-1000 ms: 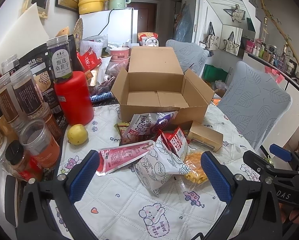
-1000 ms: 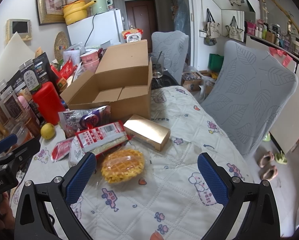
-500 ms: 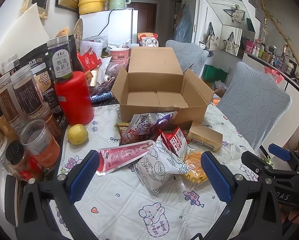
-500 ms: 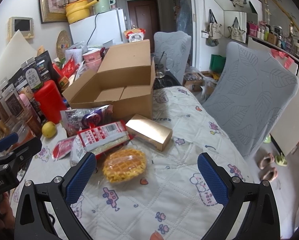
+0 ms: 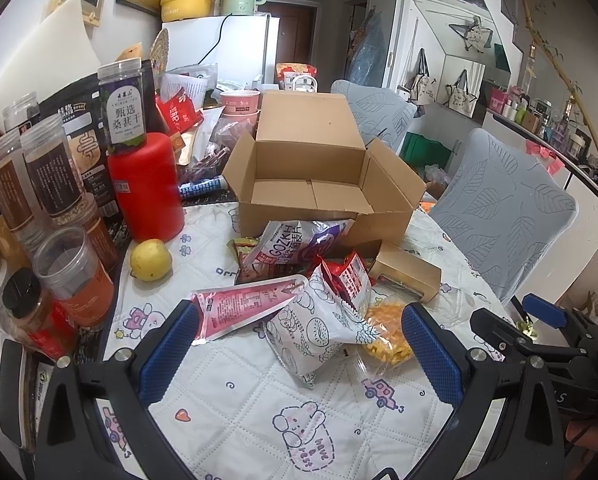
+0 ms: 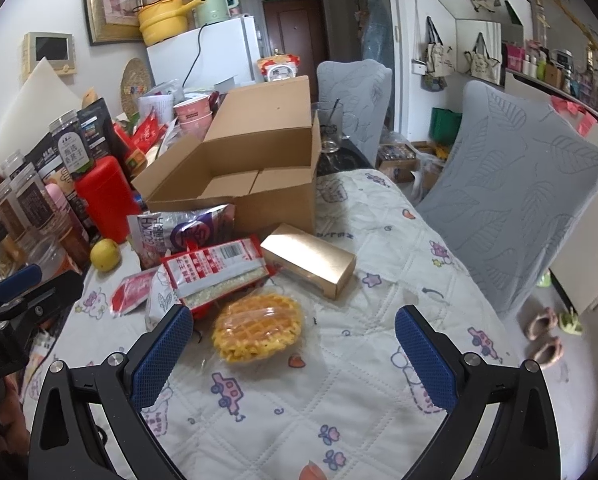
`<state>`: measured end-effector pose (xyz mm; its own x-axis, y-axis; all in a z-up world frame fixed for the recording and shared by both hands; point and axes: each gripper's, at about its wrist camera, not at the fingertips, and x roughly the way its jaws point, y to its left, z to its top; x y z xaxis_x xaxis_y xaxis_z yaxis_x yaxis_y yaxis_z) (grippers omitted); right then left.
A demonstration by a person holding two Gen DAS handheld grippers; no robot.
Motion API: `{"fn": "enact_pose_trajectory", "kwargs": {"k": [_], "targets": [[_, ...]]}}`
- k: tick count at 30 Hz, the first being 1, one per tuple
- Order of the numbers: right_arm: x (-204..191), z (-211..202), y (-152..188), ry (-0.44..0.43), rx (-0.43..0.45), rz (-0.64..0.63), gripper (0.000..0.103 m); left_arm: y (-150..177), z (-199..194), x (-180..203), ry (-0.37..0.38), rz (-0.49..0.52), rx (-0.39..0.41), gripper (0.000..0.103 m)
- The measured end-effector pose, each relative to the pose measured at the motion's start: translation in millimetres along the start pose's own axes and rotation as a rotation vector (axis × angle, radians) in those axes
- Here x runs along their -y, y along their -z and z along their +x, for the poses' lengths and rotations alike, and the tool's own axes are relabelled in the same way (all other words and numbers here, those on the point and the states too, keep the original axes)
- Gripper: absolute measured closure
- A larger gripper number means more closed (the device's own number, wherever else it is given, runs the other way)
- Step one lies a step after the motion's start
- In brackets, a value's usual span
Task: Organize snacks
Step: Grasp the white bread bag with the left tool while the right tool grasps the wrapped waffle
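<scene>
Change: almost none, my view barely drifts | left tongs [image 5: 299, 344] and right tongs [image 6: 295, 344] both gape, empty | snacks [image 5: 319, 320] heaped before empty cardboard box [image 5: 311, 196] | sorting unstarted.

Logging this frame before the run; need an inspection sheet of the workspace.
Surface: quilted cartoon-print tablecloth, bare near the camera.
Job's things: open cardboard box, inside looks empty; wrapped waffle, gold box, snack packets piled in front of it.
Clutter: jars, red canister, yellow fruit at the left edge.
Grippers: left hand-held gripper and right hand-held gripper open, holding nothing.
Cables: black cord down the fridge.
Surroundings: two covered chairs, shoes on the floor.
</scene>
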<state>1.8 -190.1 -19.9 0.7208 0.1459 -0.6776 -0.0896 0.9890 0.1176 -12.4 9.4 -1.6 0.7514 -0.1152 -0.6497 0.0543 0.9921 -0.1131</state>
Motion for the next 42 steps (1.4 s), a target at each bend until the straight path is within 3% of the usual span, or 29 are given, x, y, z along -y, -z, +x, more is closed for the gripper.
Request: {"fn": "enact_pose_trajectory", "kwargs": {"k": [7, 17, 26, 29, 37, 42], "targets": [[-2, 13, 6, -0.029, -0.022, -0.021, 0.0, 7, 10, -11, 0.008, -0.039, -0.034, 0.0], [-8, 57, 12, -0.123, -0.122, -0.048, 0.0, 18, 33, -30, 0.005, -0.087, -0.09, 0.0], [-17, 98, 12, -0.111, -0.195, -0.139, 0.0, 26, 51, -43, 0.014, -0.115, -0.142, 0.0], [-21, 113, 13, -0.152, -0.235, -0.15, 0.0, 28, 56, -43, 0.021, -0.106, -0.162, 0.0], [-33, 137, 20, -0.155, -0.29, -0.22, 0.0, 31, 74, -39, 0.097, -0.073, -0.207, 0.0], [-38, 142, 23, -0.165, -0.28, -0.248, 0.0, 26, 83, -30, 0.131, -0.002, -0.198, 0.0]]}}
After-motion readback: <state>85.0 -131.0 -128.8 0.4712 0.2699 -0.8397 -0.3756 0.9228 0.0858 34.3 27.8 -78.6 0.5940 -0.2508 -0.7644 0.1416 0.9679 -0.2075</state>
